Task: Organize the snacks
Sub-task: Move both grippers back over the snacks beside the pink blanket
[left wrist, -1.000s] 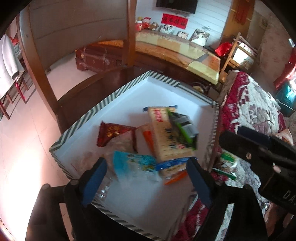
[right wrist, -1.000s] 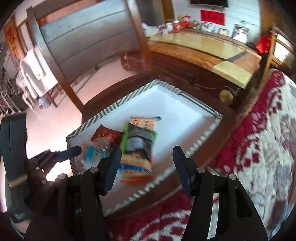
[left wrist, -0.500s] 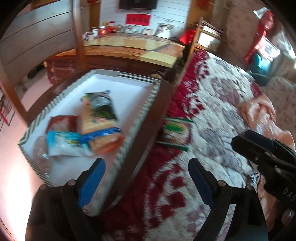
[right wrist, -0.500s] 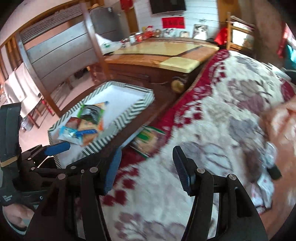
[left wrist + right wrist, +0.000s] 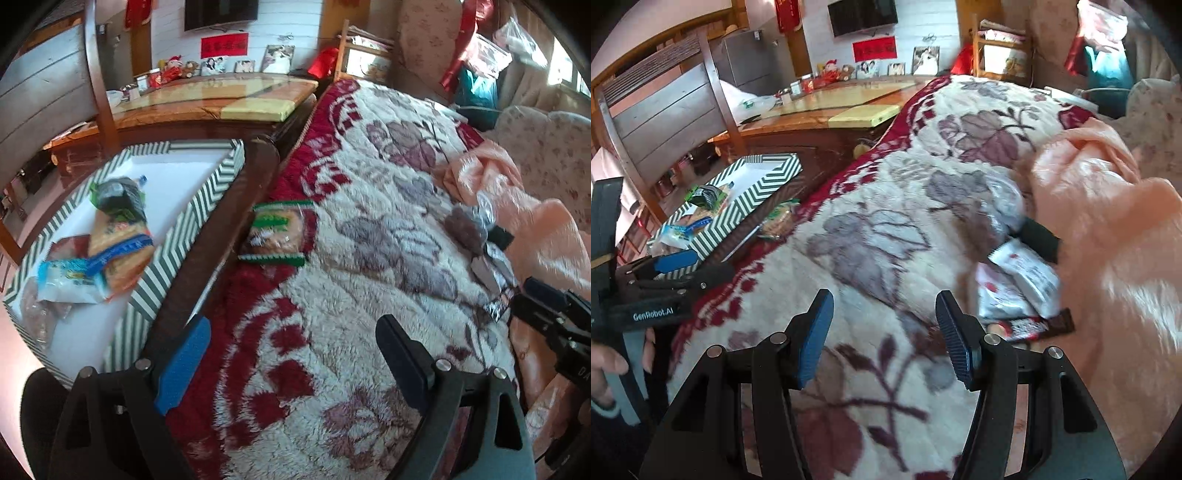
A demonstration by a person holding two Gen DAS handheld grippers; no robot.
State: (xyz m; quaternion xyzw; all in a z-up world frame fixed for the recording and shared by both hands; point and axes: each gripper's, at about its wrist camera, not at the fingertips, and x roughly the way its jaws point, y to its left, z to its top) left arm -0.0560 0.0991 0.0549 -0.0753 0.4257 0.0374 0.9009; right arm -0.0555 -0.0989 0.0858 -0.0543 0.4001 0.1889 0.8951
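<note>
A white box with a green zigzag rim [image 5: 207, 192] [image 5: 764, 188] sits at the left and holds several snack packs, among them an orange cracker pack [image 5: 118, 240] and a blue-and-white pack [image 5: 70, 277]. A green-edged snack packet [image 5: 275, 232] [image 5: 777, 221] lies on the floral blanket just beside the box. More to the right on the blanket lie white-and-red packets [image 5: 1027, 273] [image 5: 491, 269] and a dark bar [image 5: 1034, 326]. My left gripper [image 5: 291, 354] [image 5: 676, 262] hovers open over the blanket, empty. My right gripper [image 5: 884, 328] [image 5: 554, 317] is open and empty too, just left of the white-and-red packets.
A red-and-cream floral blanket [image 5: 369, 184] covers the bed, with a peach cloth [image 5: 1108, 221] bunched at the right. The box rests on a dark wooden chair seat [image 5: 236, 221]. A long wooden table [image 5: 221, 96] stands behind. A hand [image 5: 605, 362] holds the left gripper.
Both grippers have swung right, from above the box to above the blanket. The box has slid to the left of both views and the packets on the blanket have come into sight.
</note>
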